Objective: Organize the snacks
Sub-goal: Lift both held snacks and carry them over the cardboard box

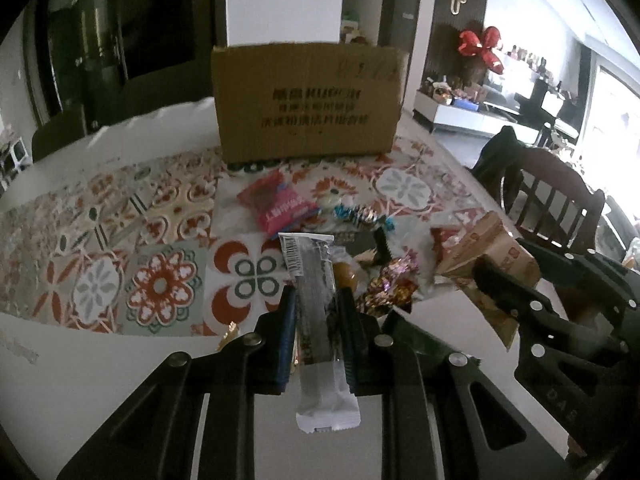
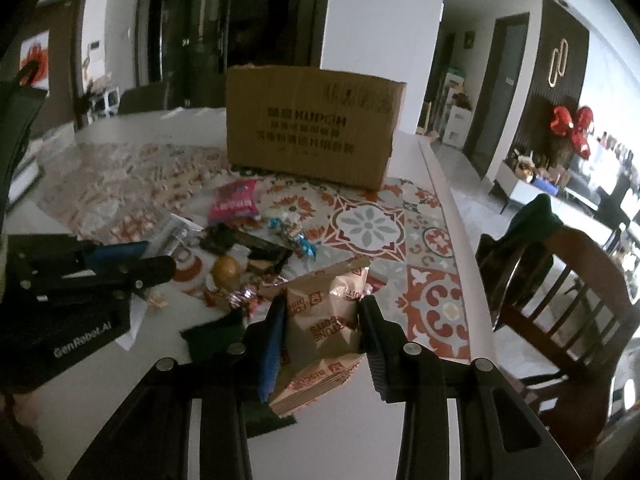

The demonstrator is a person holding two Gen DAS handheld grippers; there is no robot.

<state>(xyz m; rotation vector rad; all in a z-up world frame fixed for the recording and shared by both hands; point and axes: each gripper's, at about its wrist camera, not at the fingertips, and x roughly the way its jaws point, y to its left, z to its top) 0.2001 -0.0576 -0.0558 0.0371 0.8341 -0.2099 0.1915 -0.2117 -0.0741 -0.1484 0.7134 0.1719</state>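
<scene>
My left gripper (image 1: pixel 316 300) is shut on a long silver snack bar (image 1: pixel 310 280) with a barcode, held above the table. My right gripper (image 2: pixel 322 306) is shut on a tan fortune-biscuit packet (image 2: pixel 324 320), which bulges between the pads. In the left wrist view the right gripper (image 1: pixel 496 276) shows at right with the same tan packet (image 1: pixel 492 248). The left gripper (image 2: pixel 132 260) appears at left in the right wrist view. A brown cardboard box (image 1: pixel 308 100) stands at the back of the table. A pile of snacks lies between: a pink packet (image 1: pixel 276 204), foil candies (image 1: pixel 390 286) and a round yellow sweet (image 2: pixel 226 268).
A patterned mat (image 1: pixel 160 240) covers part of the white table (image 1: pixel 100 368). A wooden chair (image 2: pixel 560 300) with a dark garment stands past the table's right edge. A dark green wrapper (image 2: pixel 216 336) lies near my right gripper.
</scene>
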